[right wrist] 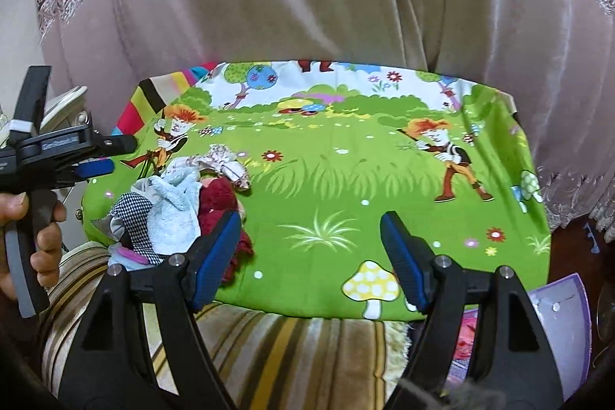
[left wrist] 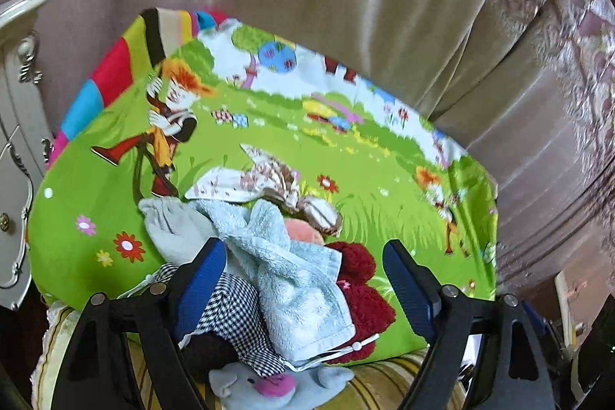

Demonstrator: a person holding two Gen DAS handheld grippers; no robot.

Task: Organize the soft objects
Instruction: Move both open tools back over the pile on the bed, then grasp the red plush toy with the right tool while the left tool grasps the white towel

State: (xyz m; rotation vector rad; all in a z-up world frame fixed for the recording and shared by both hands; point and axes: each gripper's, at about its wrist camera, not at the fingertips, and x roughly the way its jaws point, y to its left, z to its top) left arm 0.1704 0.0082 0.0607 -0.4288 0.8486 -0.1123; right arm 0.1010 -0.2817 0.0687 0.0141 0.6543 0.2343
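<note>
A heap of soft things lies on the left of a green cartoon-print sheet [right wrist: 346, 187]. It holds a light blue towel [left wrist: 292, 279], a dark red fuzzy item [left wrist: 365, 294], a black-and-white checked cloth [left wrist: 230, 310], a grey sock or glove [left wrist: 173, 225], a floral cloth [left wrist: 265, 179] and a grey plush with a pink nose [left wrist: 269, 385]. The heap also shows in the right wrist view [right wrist: 173, 214]. My left gripper [left wrist: 303, 279] is open, its jaws on either side of the towel, just above it. My right gripper [right wrist: 311, 248] is open and empty, to the right of the heap over bare sheet.
A striped cushion [right wrist: 276, 344] lies under the sheet's near edge. Beige curtains [right wrist: 307, 6] hang behind. A white cabinet [left wrist: 15, 141] stands at the left. A purple and pink item [right wrist: 557, 325] lies at the lower right.
</note>
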